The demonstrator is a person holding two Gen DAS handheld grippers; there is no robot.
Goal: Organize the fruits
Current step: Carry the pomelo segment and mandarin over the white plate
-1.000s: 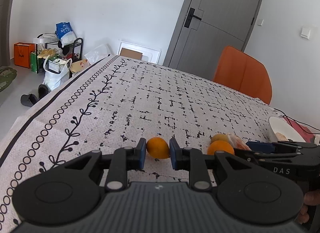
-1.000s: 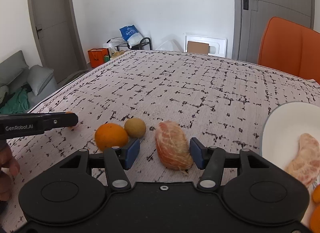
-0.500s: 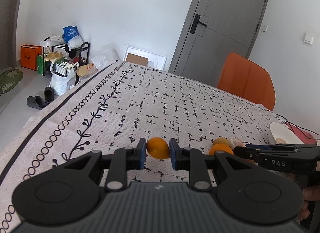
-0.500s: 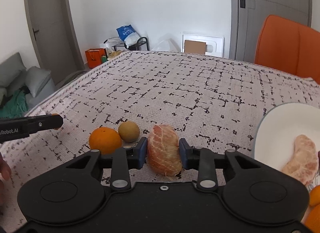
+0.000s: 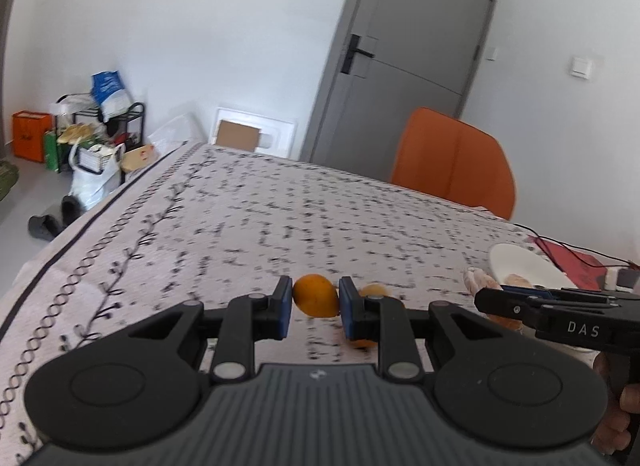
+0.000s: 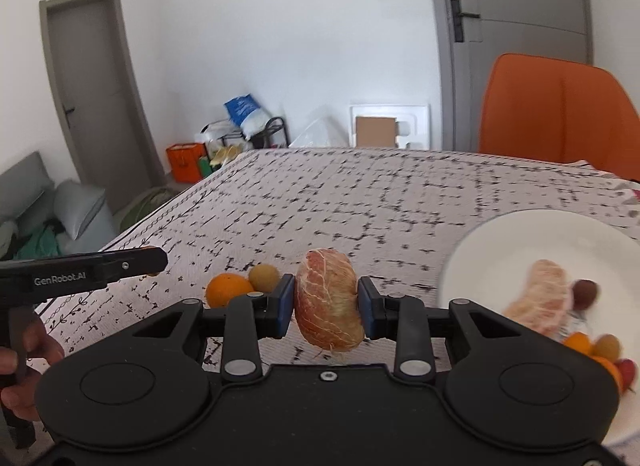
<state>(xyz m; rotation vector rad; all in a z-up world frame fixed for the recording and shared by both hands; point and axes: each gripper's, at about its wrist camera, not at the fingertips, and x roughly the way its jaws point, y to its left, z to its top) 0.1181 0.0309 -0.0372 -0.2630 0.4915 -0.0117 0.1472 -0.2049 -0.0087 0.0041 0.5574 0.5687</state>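
Left wrist view: the left gripper [image 5: 316, 308] is clamped on a small orange [image 5: 315, 300], its 2 blue pads pressing the fruit from either side. The fruit appears lifted clear of the patterned tablecloth [image 5: 248, 217]. Just behind the right pad, a second orange fruit [image 5: 362, 342] and a rounder tan fruit [image 5: 374, 289] are partly hidden. At far right, the right gripper [image 5: 486, 300] enters the view side-on, with the person's hand [image 5: 624, 418] on its handle. A white plate [image 5: 520, 266] lies beyond it, near a red object [image 5: 572, 262] and a black cable [image 5: 552, 246].

Right wrist view: the right gripper [image 6: 326, 308] is closed on a peeled pomelo segment [image 6: 329, 298], held between both pads with its lower end hanging below them. To its left on the cloth lie 1 orange [image 6: 228, 290] and 1 tan round fruit [image 6: 264, 278], touching each other. The plate [image 6: 516, 238] sits at right, bearing another pomelo segment [image 6: 540, 298], a dark reddish fruit [image 6: 586, 292] and several small orange and tan fruits at its near rim, all blurred. The left gripper's side [image 6: 120, 264] shows at left, hand [image 6: 24, 366] below. An orange chair [image 6: 560, 109] stands at the far side of the table, before a grey door [image 6: 516, 5].
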